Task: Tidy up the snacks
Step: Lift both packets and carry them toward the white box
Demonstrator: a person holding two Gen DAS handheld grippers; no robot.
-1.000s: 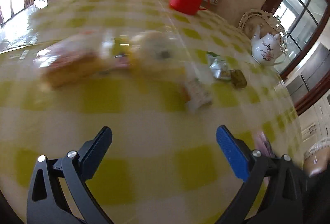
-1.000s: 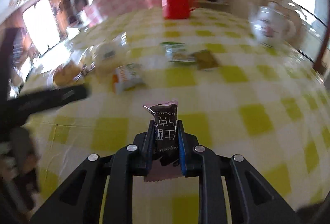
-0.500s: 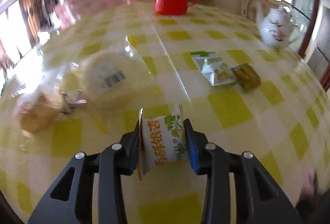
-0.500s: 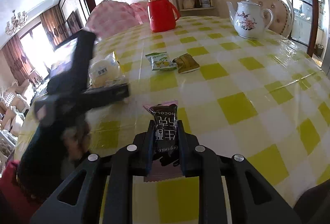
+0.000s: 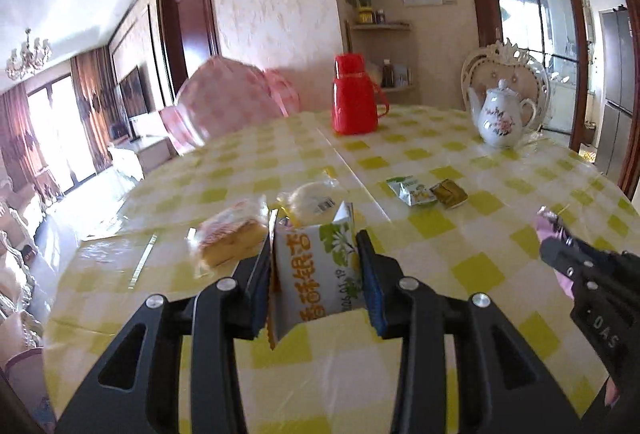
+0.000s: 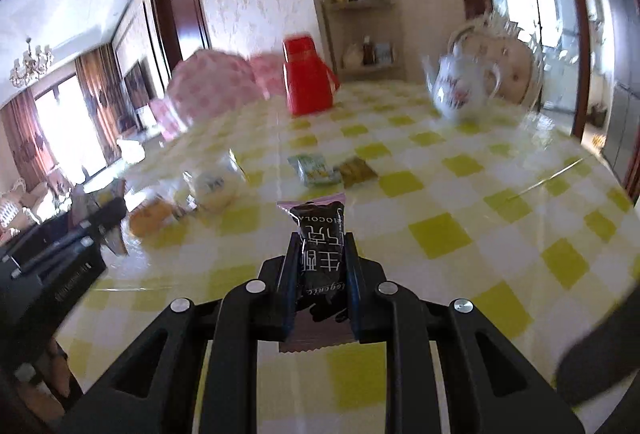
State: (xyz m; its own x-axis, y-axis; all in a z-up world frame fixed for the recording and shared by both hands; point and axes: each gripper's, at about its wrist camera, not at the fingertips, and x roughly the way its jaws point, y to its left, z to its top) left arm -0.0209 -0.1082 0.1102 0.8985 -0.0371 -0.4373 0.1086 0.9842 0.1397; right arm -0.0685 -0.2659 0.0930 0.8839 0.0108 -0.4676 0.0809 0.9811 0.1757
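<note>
My left gripper (image 5: 314, 254) is shut on a white and green snack packet (image 5: 316, 270) and holds it above the yellow-checked table (image 5: 472, 270). My right gripper (image 6: 320, 254) is shut on a black and pink chocolate bar packet (image 6: 320, 246), also off the table; it shows at the right edge of the left wrist view (image 5: 576, 266). On the table lie a wrapped cake slice (image 5: 230, 238), a round white bun in a bag (image 5: 314, 198), a small green packet (image 5: 412, 190) and a small olive packet (image 5: 450, 192).
A red thermos jug (image 5: 354, 100) and a white flowered teapot (image 5: 500, 118) stand at the far side of the table. A pink mesh food cover (image 5: 228, 102) sits at the back left. A white chair back (image 5: 504, 66) is behind the teapot.
My left gripper went from open to shut on the white and green packet and lifted it off the table. My right gripper kept the chocolate bar and rose too.
</note>
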